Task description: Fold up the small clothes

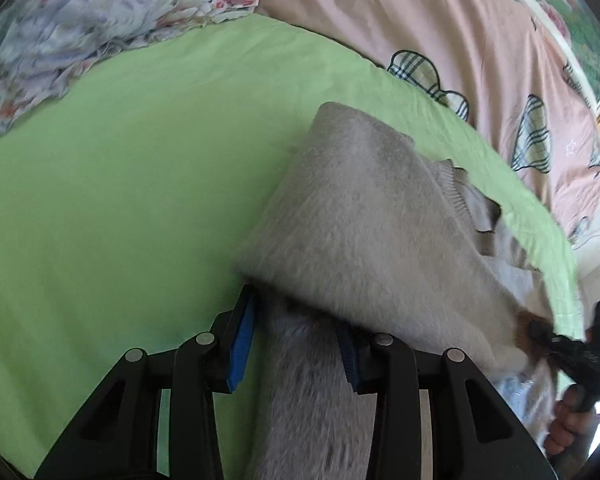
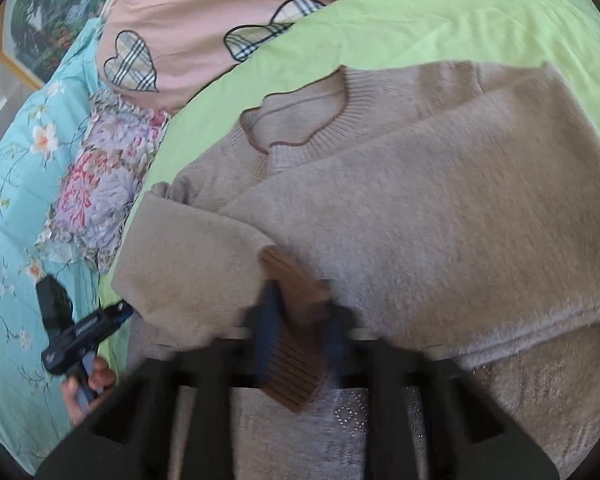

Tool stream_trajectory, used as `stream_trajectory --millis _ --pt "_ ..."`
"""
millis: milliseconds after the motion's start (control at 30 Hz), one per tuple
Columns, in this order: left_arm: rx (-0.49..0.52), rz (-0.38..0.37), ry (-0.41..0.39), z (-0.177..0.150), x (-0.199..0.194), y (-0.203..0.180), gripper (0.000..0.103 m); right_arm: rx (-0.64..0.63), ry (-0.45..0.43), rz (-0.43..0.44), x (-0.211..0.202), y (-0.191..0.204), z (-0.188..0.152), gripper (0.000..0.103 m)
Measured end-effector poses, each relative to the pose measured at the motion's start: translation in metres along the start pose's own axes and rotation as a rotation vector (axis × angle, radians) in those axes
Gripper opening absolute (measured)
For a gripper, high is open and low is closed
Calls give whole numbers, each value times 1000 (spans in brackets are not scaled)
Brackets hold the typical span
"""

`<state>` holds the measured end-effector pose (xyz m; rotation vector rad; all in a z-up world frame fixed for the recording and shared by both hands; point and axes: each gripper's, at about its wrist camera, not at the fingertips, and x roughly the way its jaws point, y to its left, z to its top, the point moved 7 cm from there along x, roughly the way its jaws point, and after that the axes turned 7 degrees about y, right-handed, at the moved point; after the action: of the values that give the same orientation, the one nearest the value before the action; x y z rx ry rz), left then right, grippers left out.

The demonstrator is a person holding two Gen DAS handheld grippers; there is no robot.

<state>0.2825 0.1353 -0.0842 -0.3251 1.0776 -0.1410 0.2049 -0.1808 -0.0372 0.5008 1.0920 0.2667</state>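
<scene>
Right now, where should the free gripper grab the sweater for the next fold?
Take the sweater at its bottom hem, coming in from the near edge. The hem lies as a flat, straight edge facing the gripper, the collar points away, and the right gripper already pinches the brown cuff.

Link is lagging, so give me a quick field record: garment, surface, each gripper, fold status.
garment: beige sweater, sleeves folded across the body
surface: green sheet
left gripper: jaws apart, sweater fabric between the pads
right gripper: shut on the brown ribbed cuff
fold status: unfinished, neckline still exposed
nearby: pink heart-print quilt
</scene>
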Motion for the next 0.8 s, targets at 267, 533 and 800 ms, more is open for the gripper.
stream_trajectory --millis 267,533,800 --pt "-15 124 -62 3 -3 -13 27 -34 -219 43 -98 5 36 7" --pt "-31 159 -100 -18 -18 -27 24 96 -199 -33 -112 -67 20 7" --pt "-39 169 -84 -31 -10 -27 24 115 -62 -165 -73 -100 -11 8"
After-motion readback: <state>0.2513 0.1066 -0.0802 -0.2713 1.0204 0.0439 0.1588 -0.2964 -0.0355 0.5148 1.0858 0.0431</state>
